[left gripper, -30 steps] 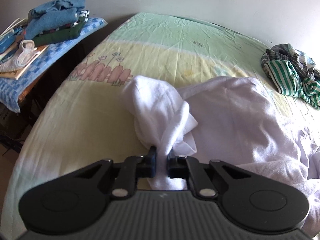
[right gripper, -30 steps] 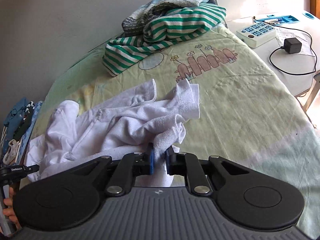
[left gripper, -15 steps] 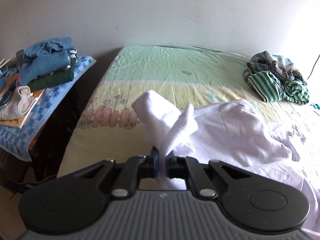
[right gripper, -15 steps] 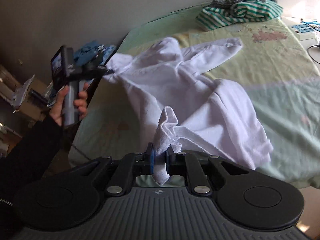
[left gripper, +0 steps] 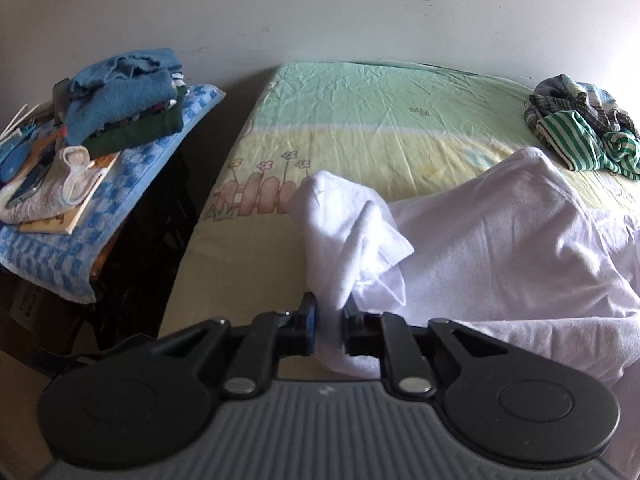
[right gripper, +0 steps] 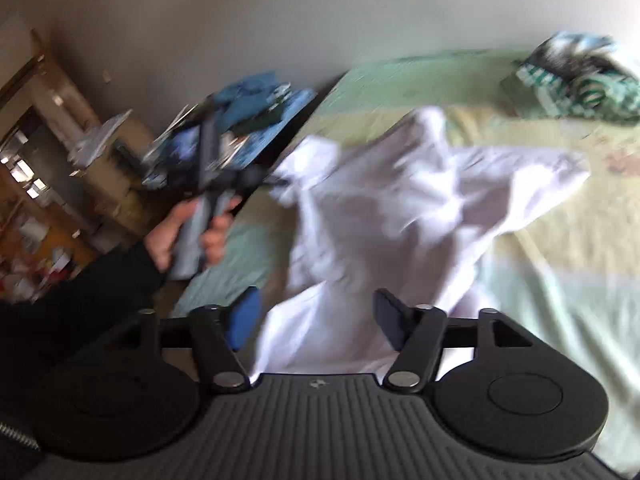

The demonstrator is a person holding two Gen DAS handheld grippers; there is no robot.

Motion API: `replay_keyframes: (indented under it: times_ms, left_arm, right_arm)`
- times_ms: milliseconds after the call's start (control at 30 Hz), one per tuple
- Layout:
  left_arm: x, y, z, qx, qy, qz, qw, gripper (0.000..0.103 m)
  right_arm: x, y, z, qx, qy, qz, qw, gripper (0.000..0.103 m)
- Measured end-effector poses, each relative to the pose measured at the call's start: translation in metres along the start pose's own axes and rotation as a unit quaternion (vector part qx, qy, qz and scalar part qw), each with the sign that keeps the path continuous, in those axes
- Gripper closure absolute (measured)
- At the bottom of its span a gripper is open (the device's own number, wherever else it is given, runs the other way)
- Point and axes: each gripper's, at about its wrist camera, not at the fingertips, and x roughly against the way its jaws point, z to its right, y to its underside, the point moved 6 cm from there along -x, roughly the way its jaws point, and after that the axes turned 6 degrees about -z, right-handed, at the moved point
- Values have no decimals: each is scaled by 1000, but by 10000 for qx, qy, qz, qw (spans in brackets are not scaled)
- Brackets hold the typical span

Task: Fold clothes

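Observation:
A white garment point(left gripper: 500, 240) lies spread and crumpled across the green and yellow bed sheet point(left gripper: 360, 112). My left gripper point(left gripper: 330, 324) is shut on a bunched corner of it near the bed's left edge. In the blurred right wrist view, the same white garment point(right gripper: 400, 216) stretches from the left gripper point(right gripper: 276, 182), held by a hand point(right gripper: 176, 232), toward me. My right gripper point(right gripper: 316, 320) is open, its jaws wide apart over the garment's near edge, which lies loose between them.
A striped green-and-white heap of clothes point(left gripper: 580, 140) sits at the bed's far right corner. Beside the bed, a side table under a blue checked towel point(left gripper: 60, 240) carries folded blue and green clothes point(left gripper: 124, 104). A black sleeve point(right gripper: 68, 312) fills the lower left of the right wrist view.
My right gripper has opened and let go of the white garment's edge. Both grippers pulled back toward the bed's near side, drawing the garment out. The left grip is unchanged.

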Motion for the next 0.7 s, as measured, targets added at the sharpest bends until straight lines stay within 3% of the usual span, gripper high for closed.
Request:
replay_keyframes:
  times_ms: [100,167,267,333,500,700]
  left_arm:
    - [14,-13,-3,-22,-201,206,9996,79]
    - [24,-22,-5,-37,-334,344,9988,79]
    - [39,-36,-8,-59,-534,550,9970,53]
    - [34,-47,2,38,-472,609,9970,28]
    - [-12,-59,39,-35,-390,340,9987,32]
    - [-54,-67,81,-772,102,278,9966,27]
  right_arm:
    - [-11,-37,60,-104,866,214,9960,29]
    - [-31,-61,99,-208,1093,202,9936,30]
    - [-69,-87,153,-455,1487,28,9878,30]
    - [-92,-96,181,-730,1595,-33,9845,30]
    - [-137,-115,249,-1174,1861,-220,9752,34]
    - [-161,-122,255,-816,1792,-156,9803,39]
